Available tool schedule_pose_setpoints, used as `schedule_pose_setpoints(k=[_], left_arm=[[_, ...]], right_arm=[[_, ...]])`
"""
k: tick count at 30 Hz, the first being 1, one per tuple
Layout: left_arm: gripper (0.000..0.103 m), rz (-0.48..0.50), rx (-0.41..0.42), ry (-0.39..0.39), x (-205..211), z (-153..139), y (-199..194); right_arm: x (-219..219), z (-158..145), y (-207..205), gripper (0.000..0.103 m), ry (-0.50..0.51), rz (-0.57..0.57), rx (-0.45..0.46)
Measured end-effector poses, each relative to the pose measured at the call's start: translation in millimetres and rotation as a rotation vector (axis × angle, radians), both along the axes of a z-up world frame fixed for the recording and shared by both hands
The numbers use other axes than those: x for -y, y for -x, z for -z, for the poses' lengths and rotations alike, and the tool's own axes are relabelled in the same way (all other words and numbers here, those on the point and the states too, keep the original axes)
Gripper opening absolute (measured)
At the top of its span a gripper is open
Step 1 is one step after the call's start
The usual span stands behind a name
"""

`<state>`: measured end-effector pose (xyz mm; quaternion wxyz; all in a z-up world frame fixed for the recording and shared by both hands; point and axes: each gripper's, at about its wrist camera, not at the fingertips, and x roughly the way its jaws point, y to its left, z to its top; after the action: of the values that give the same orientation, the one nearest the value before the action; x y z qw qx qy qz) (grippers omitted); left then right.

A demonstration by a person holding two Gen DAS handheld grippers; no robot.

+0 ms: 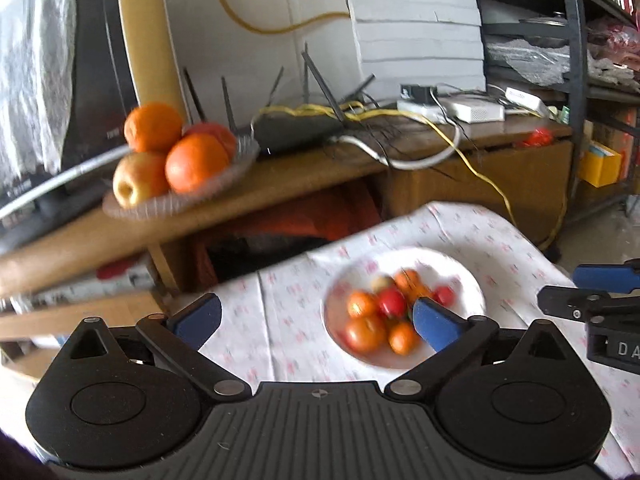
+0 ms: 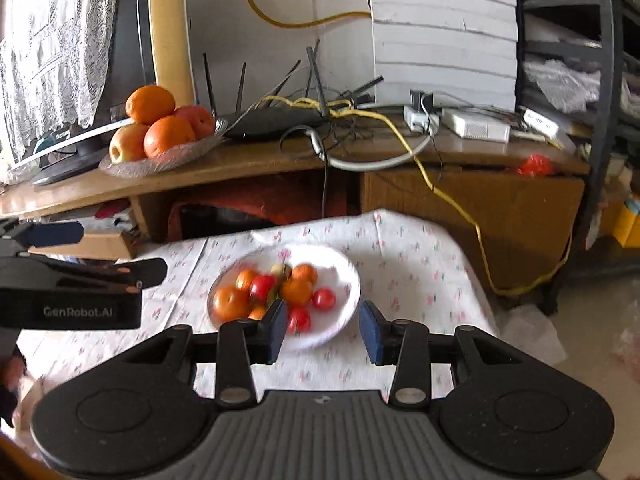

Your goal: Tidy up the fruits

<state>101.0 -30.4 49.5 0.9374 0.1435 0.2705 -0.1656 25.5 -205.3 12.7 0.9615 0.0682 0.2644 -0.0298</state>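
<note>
A white plate [image 1: 460, 280] [image 2: 340, 272] on a flowered tablecloth holds several small oranges and red tomatoes [image 1: 392, 302] [image 2: 262, 286]. A glass dish [image 1: 224, 184] [image 2: 176, 160] on the wooden desk behind carries large oranges [image 1: 196, 162] [image 2: 168, 136] and an apple [image 1: 138, 178] [image 2: 126, 142]. My left gripper [image 1: 316, 322] hangs open above the cloth, its right pad over the plate's near side, nothing held. My right gripper [image 2: 324, 330] is open over the plate's near rim, empty. Each gripper shows at the edge of the other's view.
The desk [image 1: 280, 184] [image 2: 256, 160] also bears a black router with antennas [image 2: 276, 120], tangled yellow and grey cables, white boxes [image 2: 476, 126] and a monitor base at left. A metal shelf rack [image 2: 600, 120] stands at right. The clothed table [image 2: 400, 248] ends just beyond the plate.
</note>
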Motion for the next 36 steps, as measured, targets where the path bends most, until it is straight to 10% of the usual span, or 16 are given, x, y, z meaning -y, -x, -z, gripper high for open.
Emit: schedule_pose_setpoints(k=[36], left_arm=[[0.103, -0.065, -0.191, 0.037, -23.6, 37.4, 67.1]], right_arm=[[-26.5, 40.2, 60.3, 0.041, -0.029, -0.08, -0.139]])
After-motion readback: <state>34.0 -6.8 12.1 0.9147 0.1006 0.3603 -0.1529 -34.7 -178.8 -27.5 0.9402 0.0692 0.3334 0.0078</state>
